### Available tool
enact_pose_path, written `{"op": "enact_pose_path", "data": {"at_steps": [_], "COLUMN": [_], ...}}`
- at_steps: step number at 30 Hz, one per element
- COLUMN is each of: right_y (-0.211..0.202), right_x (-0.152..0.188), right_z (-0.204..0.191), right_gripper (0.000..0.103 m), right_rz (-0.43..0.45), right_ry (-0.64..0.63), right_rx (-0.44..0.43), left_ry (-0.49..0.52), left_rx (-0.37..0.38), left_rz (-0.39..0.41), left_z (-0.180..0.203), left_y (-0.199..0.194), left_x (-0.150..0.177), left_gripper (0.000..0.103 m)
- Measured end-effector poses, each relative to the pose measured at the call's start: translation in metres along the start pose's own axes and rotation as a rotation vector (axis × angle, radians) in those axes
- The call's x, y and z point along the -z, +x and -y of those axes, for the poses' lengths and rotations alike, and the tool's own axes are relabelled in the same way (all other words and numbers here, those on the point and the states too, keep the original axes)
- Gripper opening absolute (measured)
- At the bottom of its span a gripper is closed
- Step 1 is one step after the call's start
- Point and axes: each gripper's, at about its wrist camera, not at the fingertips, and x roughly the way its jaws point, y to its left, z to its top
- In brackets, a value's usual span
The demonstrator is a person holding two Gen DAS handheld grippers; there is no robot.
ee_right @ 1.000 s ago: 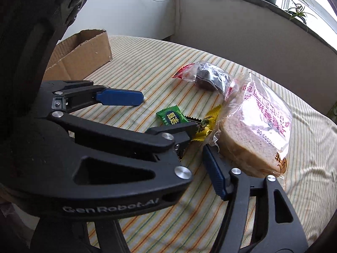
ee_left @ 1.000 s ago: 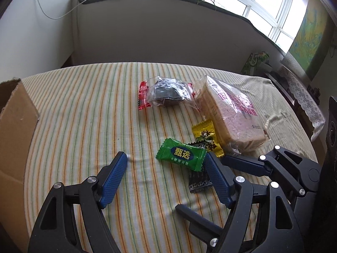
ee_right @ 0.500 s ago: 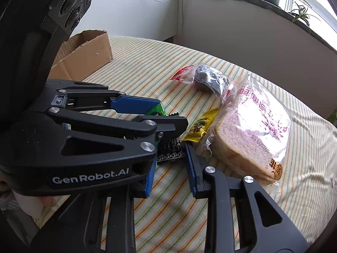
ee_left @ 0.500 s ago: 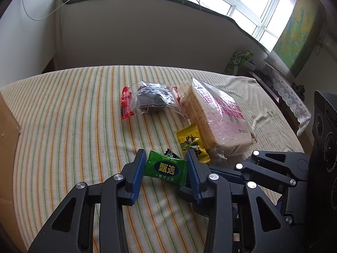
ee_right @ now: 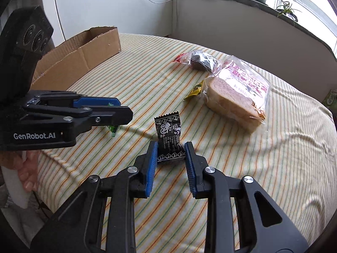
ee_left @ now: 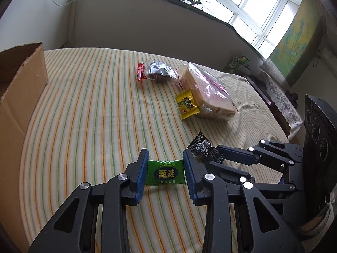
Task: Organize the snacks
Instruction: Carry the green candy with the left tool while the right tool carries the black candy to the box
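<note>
Striped tablecloth [ee_left: 88, 113] under a window sill, with an open cardboard box [ee_left: 19, 97] at its left edge. The left gripper [ee_left: 165, 174], its jaws just having closed, clamps the green candy packet [ee_left: 165, 172] by both ends; the right gripper [ee_right: 171, 160] pinches the black candy packet [ee_right: 169, 139] upright above the cloth. A yellow candy packet [ee_left: 186, 104] lies against the bagged sliced bread [ee_left: 207, 93], beside a clear-wrapped dark cake [ee_left: 158, 74], well apart from both grippers.

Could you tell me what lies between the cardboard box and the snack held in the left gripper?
Only bare striped tablecloth: in the left wrist view nothing lies between the cardboard box and the green snack clamped in the left gripper.
</note>
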Motion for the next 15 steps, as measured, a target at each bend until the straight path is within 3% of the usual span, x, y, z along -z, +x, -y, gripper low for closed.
{"op": "enact_pose_path", "data": {"at_steps": [8, 15], "right_y": [-0.023, -0.058], "right_x": [0.004, -0.014], "right_z": [-0.004, -0.011], "right_gripper": [0.027, 0.027], "right_rz": [0.065, 0.168], "right_ry": [0.073, 0.074], "right_rx": [-0.005, 0.019], "left_ry": [0.010, 0.030], "left_rx": [0.037, 0.018], "left_rz": [0.093, 0.189], "left_z": [0.010, 0.020], "left_y": [-0.030, -0.057], "left_x": [0.029, 0.021], "left_gripper": [0.031, 0.031]}}
